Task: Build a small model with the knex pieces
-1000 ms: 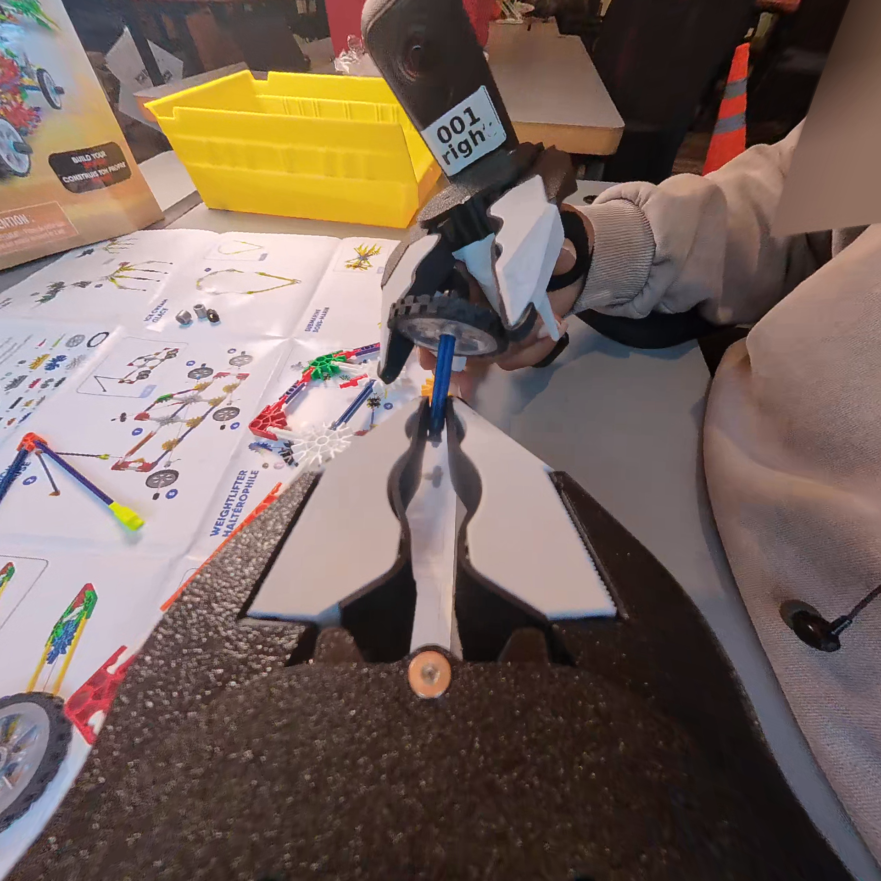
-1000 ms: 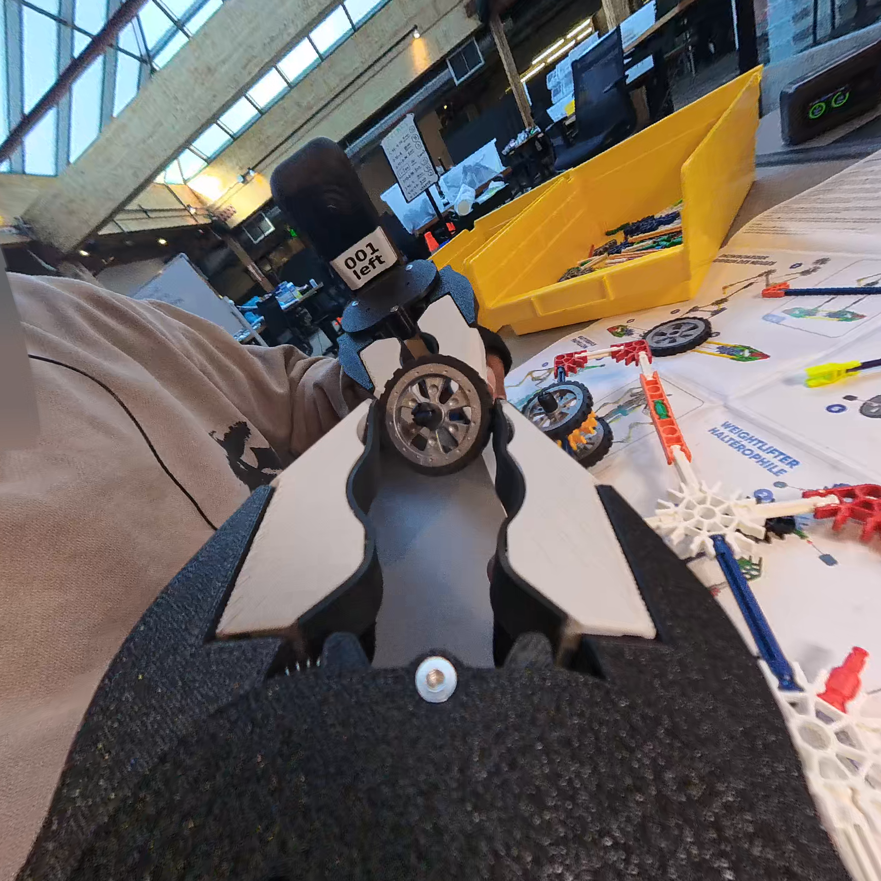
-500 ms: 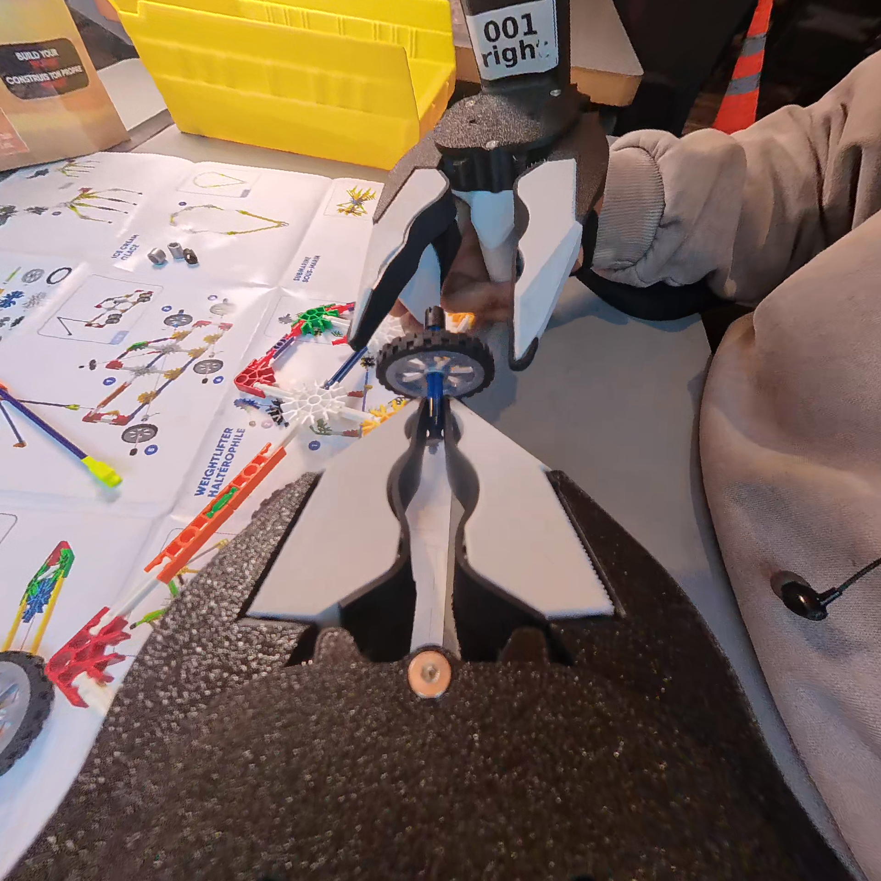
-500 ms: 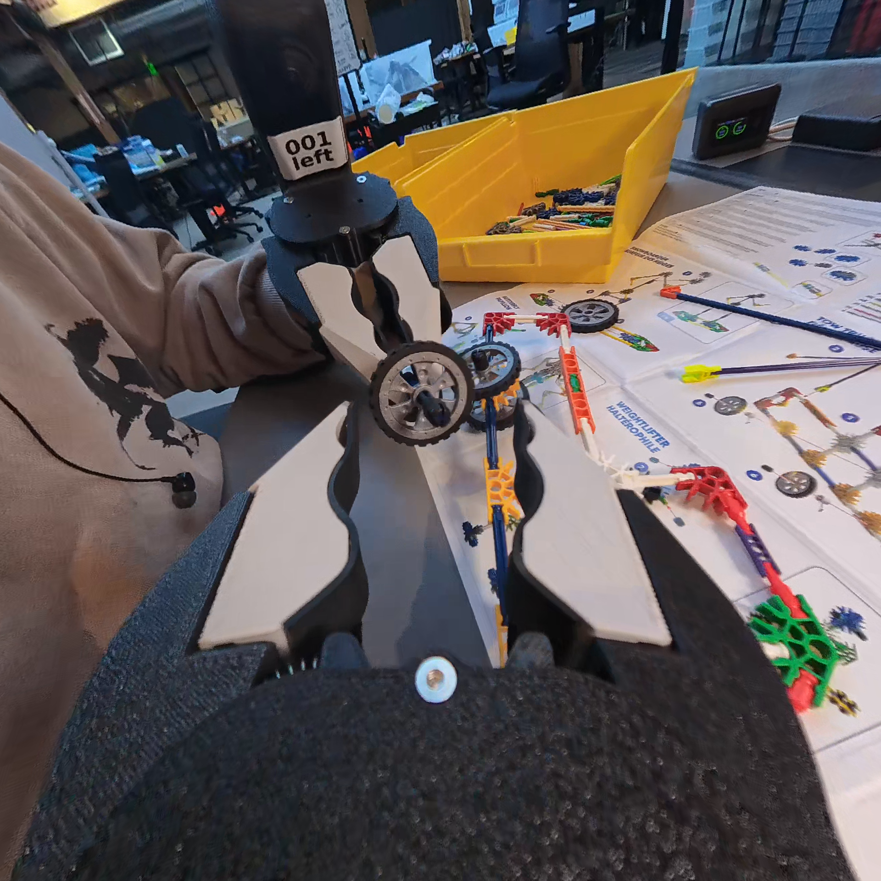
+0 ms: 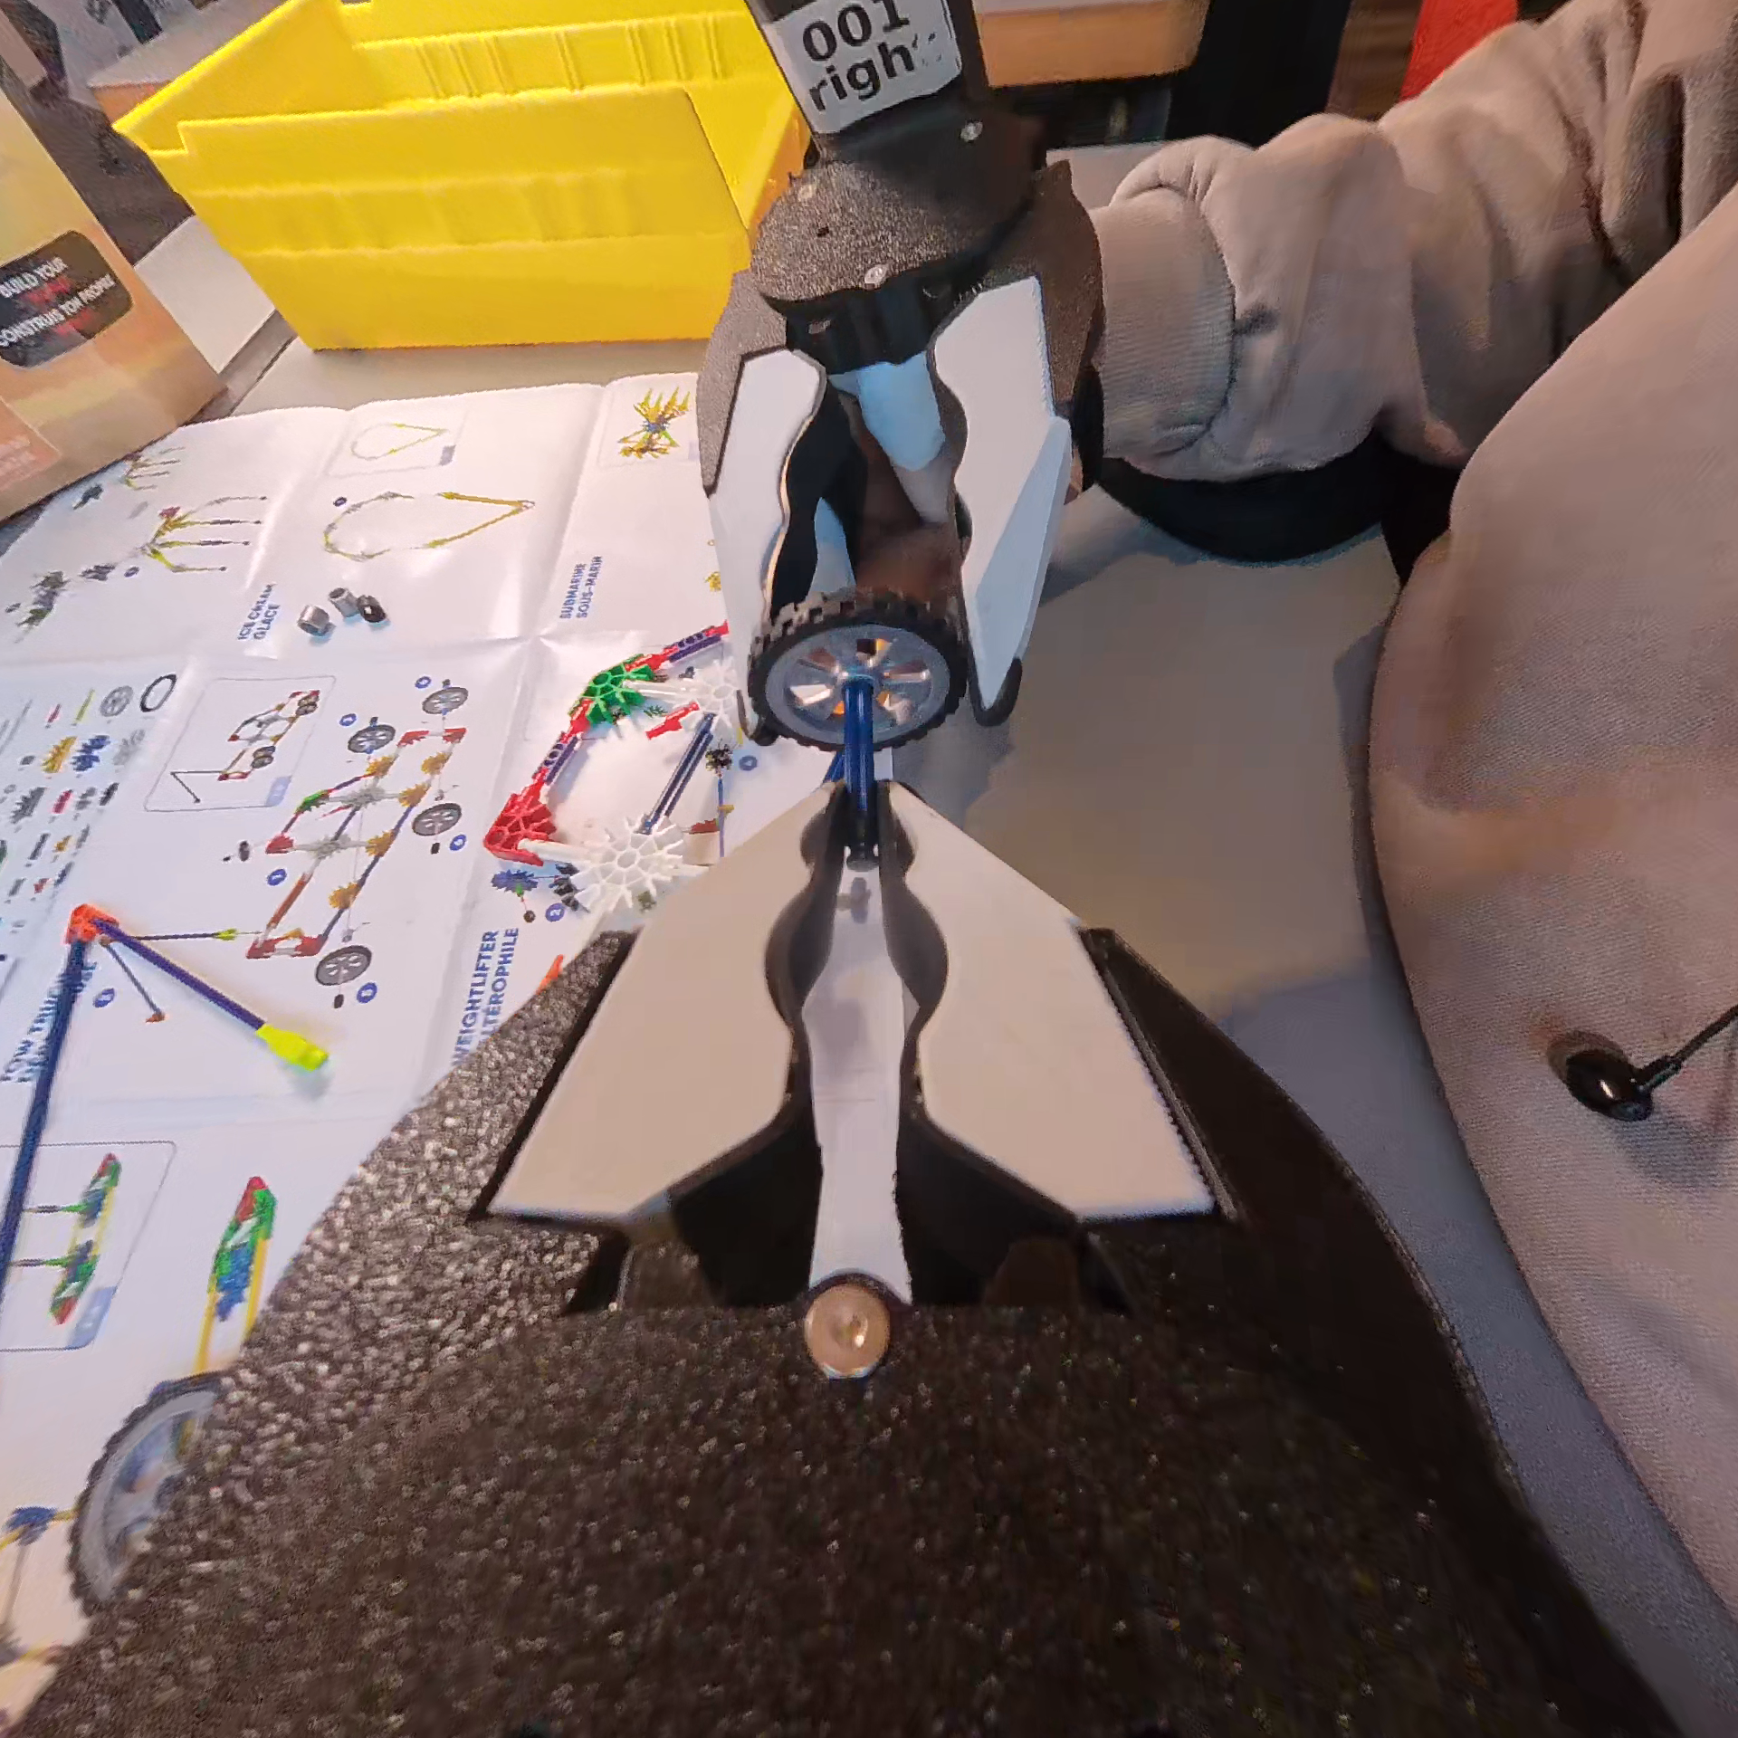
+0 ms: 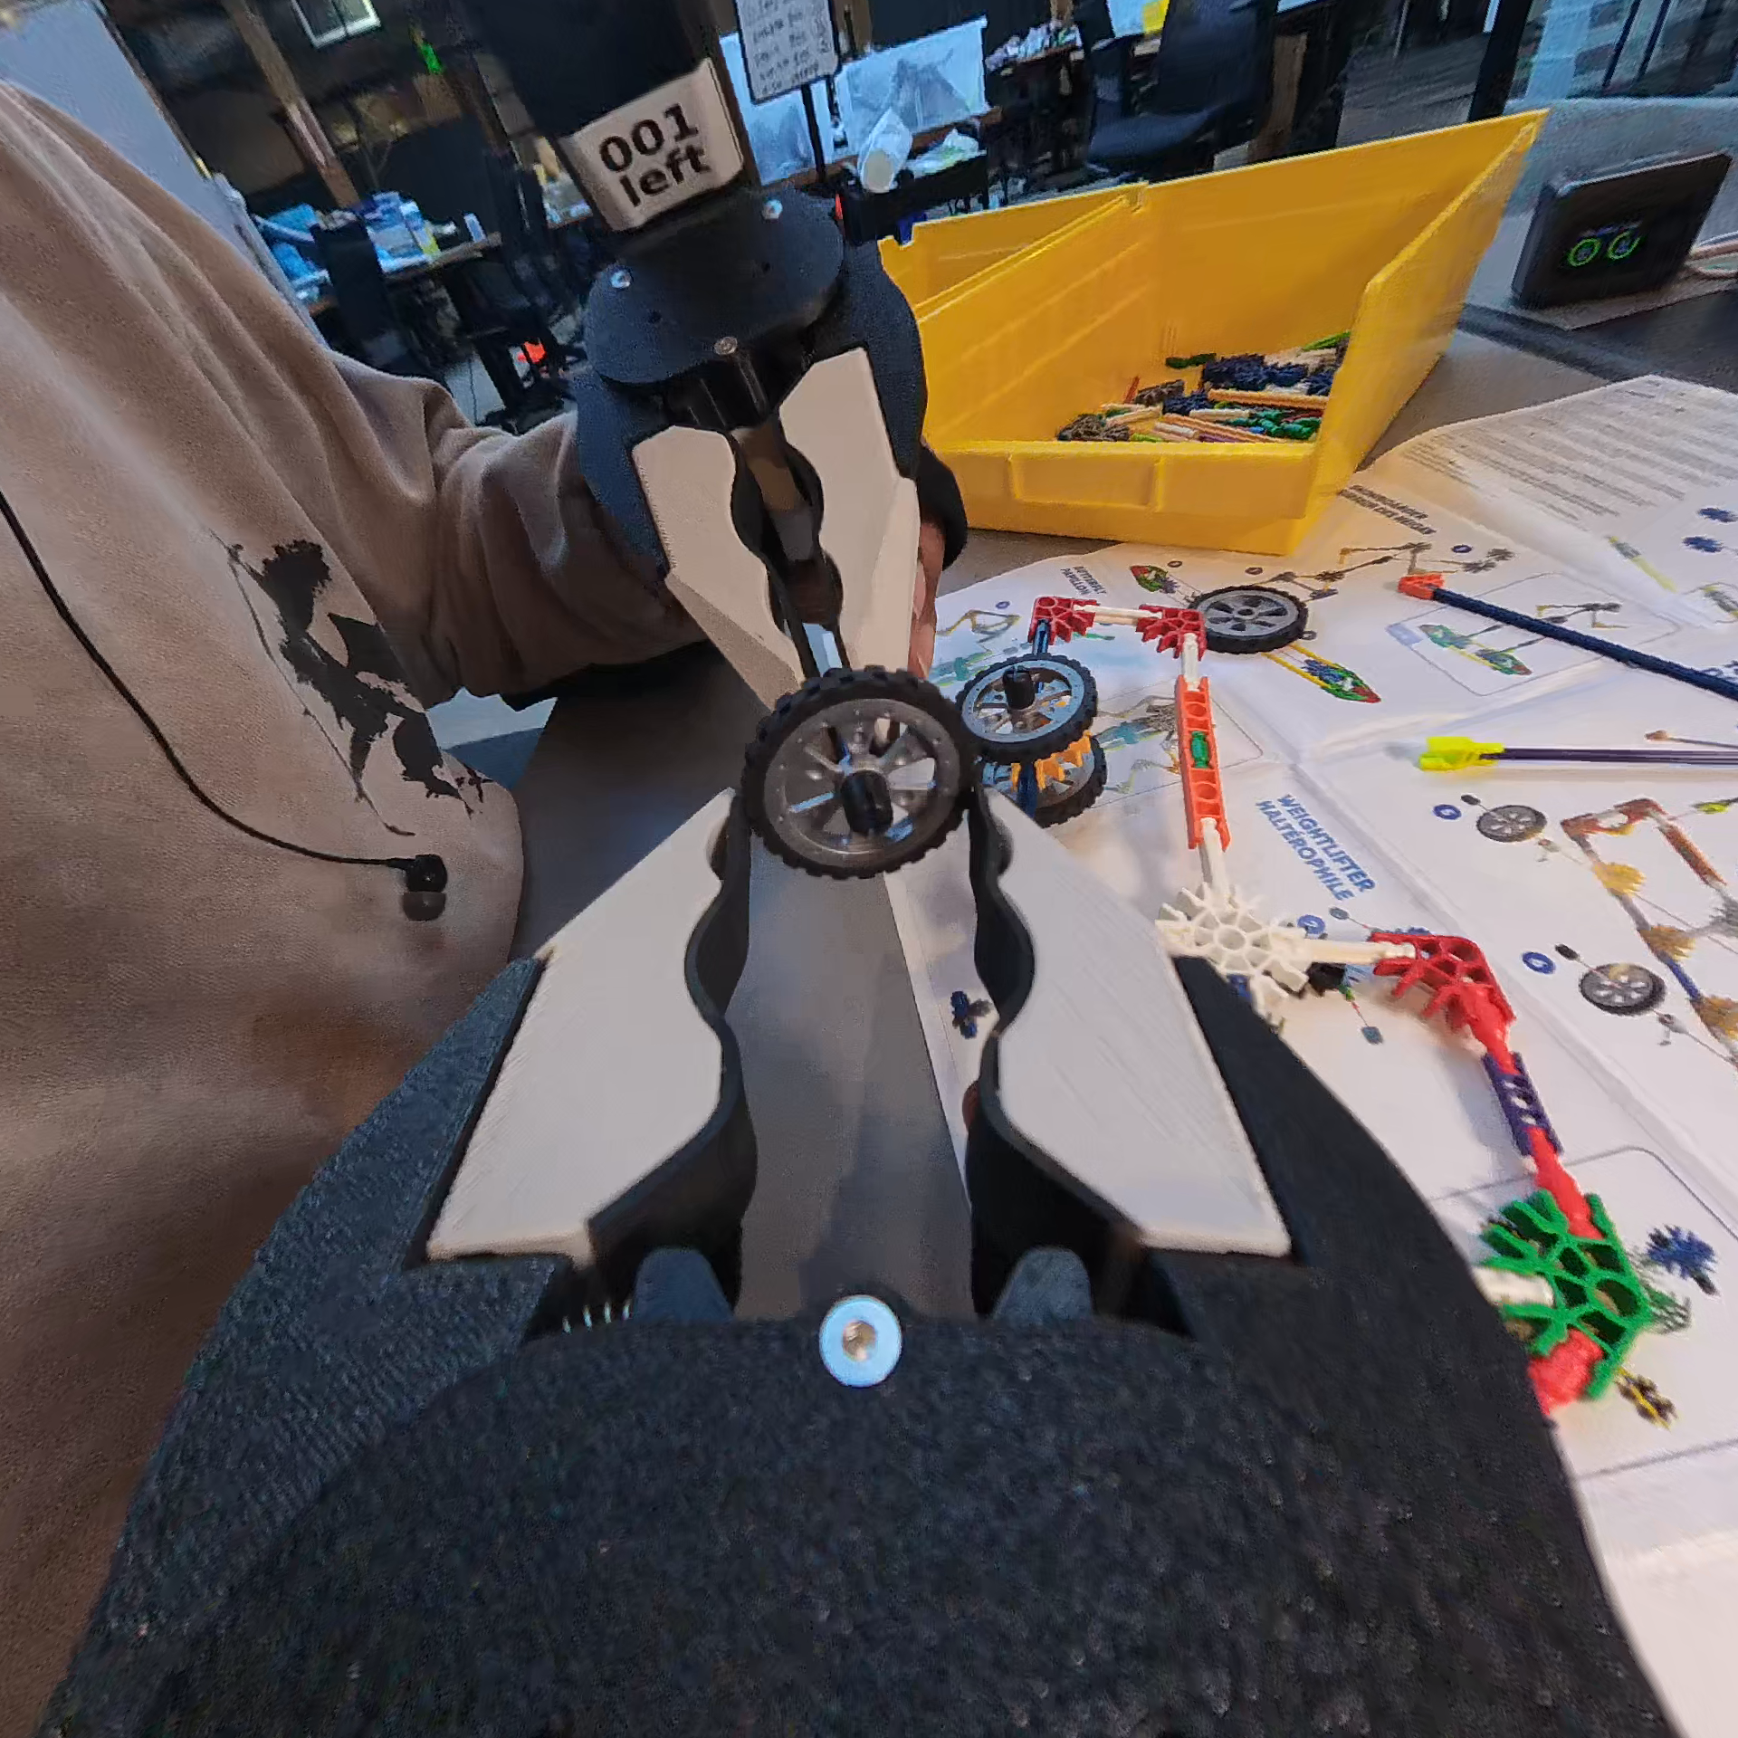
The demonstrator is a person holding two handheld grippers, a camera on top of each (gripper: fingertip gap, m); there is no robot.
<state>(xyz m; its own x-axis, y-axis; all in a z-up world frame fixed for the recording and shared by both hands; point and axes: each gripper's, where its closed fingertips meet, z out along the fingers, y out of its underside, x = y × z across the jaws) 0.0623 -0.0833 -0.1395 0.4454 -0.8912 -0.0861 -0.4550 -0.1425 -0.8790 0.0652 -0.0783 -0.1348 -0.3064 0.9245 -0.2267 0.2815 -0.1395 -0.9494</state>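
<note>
Wheel [image 6: 858, 771]: black tyre, silver spokes, in right gripper [image 6: 858, 813]; left gripper [image 5: 858, 818] pinching blue rod [image 5: 858, 743].

Premises: a large open workshop or maker-type lab. Evidence in the right wrist view: rows of work desks [image 6: 442, 259] with dark office chairs [image 6: 1166, 103] across the upper frame, cluttered with supplies, and a posted notice board [image 6: 788, 42] at top centre. A yellow parts bin [image 6: 1213, 310] of construction-toy pieces sits upper right on the grey table [image 6: 611, 762].
</note>
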